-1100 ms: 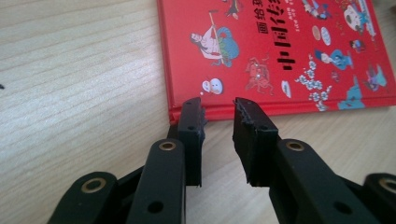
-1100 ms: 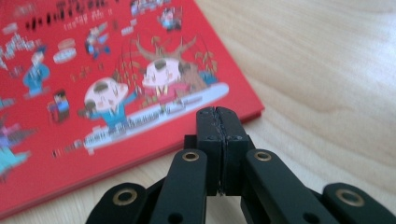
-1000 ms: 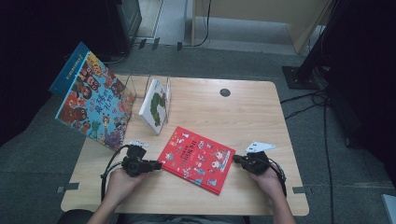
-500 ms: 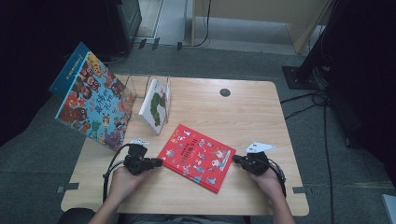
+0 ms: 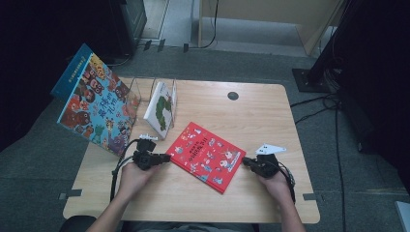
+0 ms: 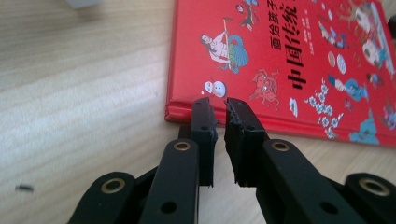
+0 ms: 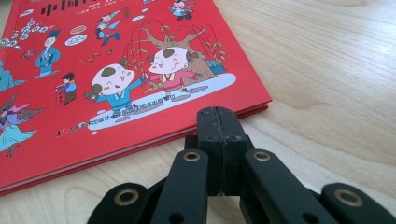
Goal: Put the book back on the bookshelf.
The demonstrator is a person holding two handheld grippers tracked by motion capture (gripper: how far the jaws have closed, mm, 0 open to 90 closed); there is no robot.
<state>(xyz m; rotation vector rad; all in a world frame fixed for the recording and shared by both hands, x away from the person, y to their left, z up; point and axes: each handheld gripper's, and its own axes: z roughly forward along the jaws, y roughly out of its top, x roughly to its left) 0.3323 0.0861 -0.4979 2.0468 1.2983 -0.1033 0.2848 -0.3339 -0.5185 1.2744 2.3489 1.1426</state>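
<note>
A: Where was the red book [image 5: 206, 156] seen?

B: Flat on the table [image 5: 251, 111], near the front, between both grippers.

A: And the jaws?

B: The left gripper [image 6: 217, 106], at the book's left edge, had just been closing, a slit left, nothing clamped. The right gripper [image 7: 218, 116] was pressed together, empty.

A: Handling?

B: A stiff, glossy hardcover was judged; an edge would be best gripped.

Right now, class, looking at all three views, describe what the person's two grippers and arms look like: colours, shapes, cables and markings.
The left gripper has two flat black jaws with ridged inner pads, on black link arms with brass-coloured rivets. The right gripper is built the same way. From above, a black cable loops off the left gripper; a pale three-cornered plate sits on the right gripper. The forearms look bare, with no sleeve in view.
</note>
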